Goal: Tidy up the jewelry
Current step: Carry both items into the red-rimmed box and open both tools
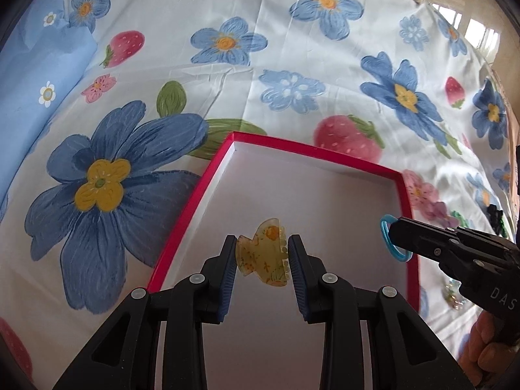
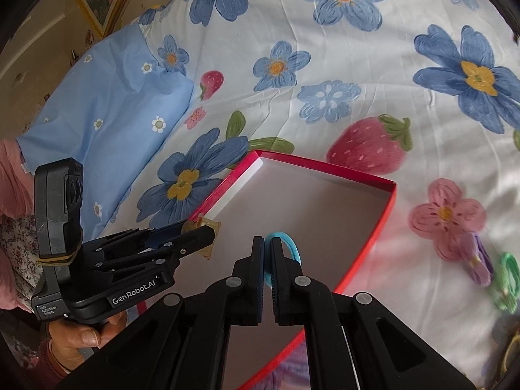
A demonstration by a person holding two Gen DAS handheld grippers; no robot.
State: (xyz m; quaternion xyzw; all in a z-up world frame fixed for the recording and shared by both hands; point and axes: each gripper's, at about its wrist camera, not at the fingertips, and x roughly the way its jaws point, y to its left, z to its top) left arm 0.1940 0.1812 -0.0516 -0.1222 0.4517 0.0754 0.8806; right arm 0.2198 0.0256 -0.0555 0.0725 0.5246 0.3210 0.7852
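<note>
Both grippers loaded, over the red box!

Left gripper [image 1: 261, 253]: fingers part open, pinching the yellow hair claw [image 1: 264, 253] above the box's [image 1: 182, 227] white floor, near its left edge. Right gripper [image 2: 267, 253]: fingers nearly closed, nipping the blue hair tie [image 2: 290, 246] by the right edge. Box sits on the floral bedsheet [image 1: 260, 16]; further right on the sheet, a purple clip [image 2: 479, 265] & green tie [image 2: 508, 268].
</note>
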